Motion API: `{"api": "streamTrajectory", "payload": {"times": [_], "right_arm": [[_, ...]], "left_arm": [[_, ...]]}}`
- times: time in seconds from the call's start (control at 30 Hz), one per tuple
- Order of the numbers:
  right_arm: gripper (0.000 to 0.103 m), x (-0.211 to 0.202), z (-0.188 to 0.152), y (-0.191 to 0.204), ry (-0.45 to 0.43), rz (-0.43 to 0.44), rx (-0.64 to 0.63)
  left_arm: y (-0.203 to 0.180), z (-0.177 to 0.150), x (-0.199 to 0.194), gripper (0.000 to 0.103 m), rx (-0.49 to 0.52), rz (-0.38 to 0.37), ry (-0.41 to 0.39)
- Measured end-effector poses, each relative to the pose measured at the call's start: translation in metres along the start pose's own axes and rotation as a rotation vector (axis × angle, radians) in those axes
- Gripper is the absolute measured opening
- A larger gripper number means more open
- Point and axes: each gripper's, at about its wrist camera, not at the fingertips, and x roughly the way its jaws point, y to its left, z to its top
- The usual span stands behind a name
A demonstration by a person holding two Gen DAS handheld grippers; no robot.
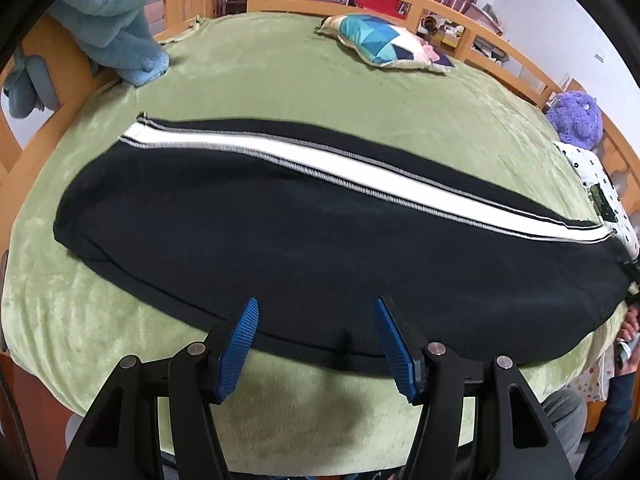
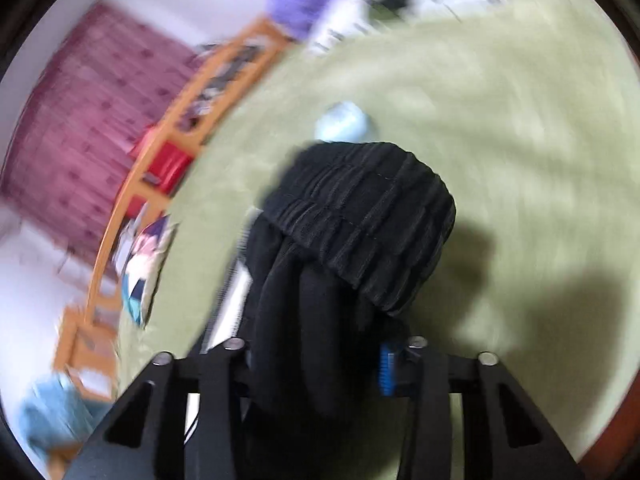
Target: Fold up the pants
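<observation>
Black pants with a white side stripe lie folded lengthwise across the green bed blanket. My left gripper is open and empty, its blue pads just above the pants' near edge. My right gripper is shut on the waist end of the pants and holds the ribbed waistband up off the blanket. The right wrist view is blurred by motion.
A blue plush toy sits at the far left corner, a patterned pillow at the far side, a purple plush and a dotted cloth at the right. A wooden bed rail runs around the bed.
</observation>
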Motion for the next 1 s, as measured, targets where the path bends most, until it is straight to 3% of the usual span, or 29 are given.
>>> {"api": "streamTrajectory", "payload": {"times": [0.07, 0.13, 0.23, 0.3, 0.33, 0.37, 0.53, 0.67, 0.77, 1.0], "right_arm": [[0.036, -0.034, 0.004, 0.021, -0.123, 0.042, -0.077], [0.044, -0.04, 0.003, 0.028, -0.149, 0.047, -0.141], [0.083, -0.01, -0.007, 0.009, -0.029, -0.084, -0.113], [0.083, 0.011, -0.02, -0.02, 0.115, -0.171, -0.042], [0.077, 0.014, -0.025, -0.032, 0.146, -0.189, -0.015], [0.068, 0.012, -0.035, -0.047, 0.162, -0.206, 0.023], [0.069, -0.025, -0.065, -0.065, 0.136, -0.202, 0.071], [0.069, -0.054, -0.082, -0.035, 0.108, -0.276, -0.026], [0.069, -0.078, -0.094, -0.009, 0.103, -0.295, -0.116], [0.068, -0.089, -0.143, 0.091, 0.087, -0.24, -0.297]], "left_arm": [[0.001, 0.001, -0.003, 0.058, 0.004, 0.0, -0.015], [0.004, -0.001, -0.003, 0.058, -0.007, -0.01, -0.011], [0.012, -0.007, 0.002, 0.058, -0.033, -0.03, 0.021], [0.019, -0.01, 0.002, 0.058, -0.043, -0.028, 0.029], [0.027, -0.012, 0.002, 0.058, -0.052, -0.02, 0.027], [0.034, -0.013, 0.001, 0.058, -0.063, -0.01, 0.026], [0.087, -0.021, 0.002, 0.058, -0.18, 0.006, 0.018], [0.137, -0.029, 0.006, 0.058, -0.296, 0.028, -0.003], [0.172, -0.031, 0.012, 0.058, -0.379, -0.02, -0.028], [0.229, -0.008, 0.049, 0.058, -0.461, -0.104, -0.042]]}}
